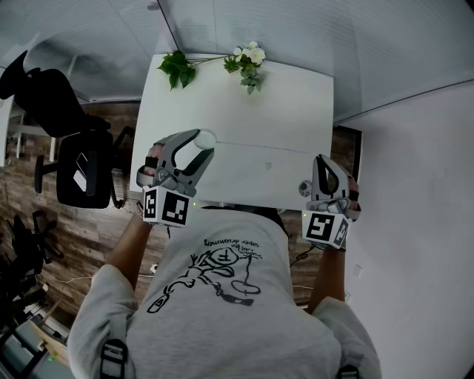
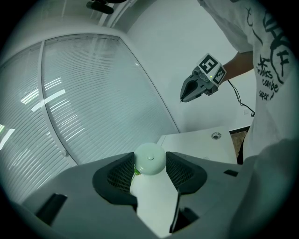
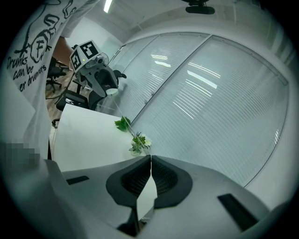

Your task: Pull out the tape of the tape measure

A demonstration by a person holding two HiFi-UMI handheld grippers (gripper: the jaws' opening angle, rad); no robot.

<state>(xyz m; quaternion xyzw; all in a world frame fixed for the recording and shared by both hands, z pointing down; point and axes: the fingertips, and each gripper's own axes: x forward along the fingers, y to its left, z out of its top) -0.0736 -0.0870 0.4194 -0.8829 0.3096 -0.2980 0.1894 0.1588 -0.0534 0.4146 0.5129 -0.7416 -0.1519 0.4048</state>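
Head view first: the left gripper (image 1: 201, 144) swallows most of the tape measure (image 1: 206, 138), and only a pale rounded top pokes out at centre-left. The right gripper (image 1: 320, 161) shows us its back, so its own body covers the tips. The table (image 1: 281, 111) loses its near edge under the person's shirt (image 1: 222, 296). At upper left, the office chair (image 1: 81, 166) runs into the frame edge. Over to the left gripper view: there's a green speck (image 2: 137, 172) beside the case, too small to name. A little round thing (image 2: 215, 136) on the tabletop at right, same story. At the top edge, a dark fitting (image 2: 99, 5) is cut off.
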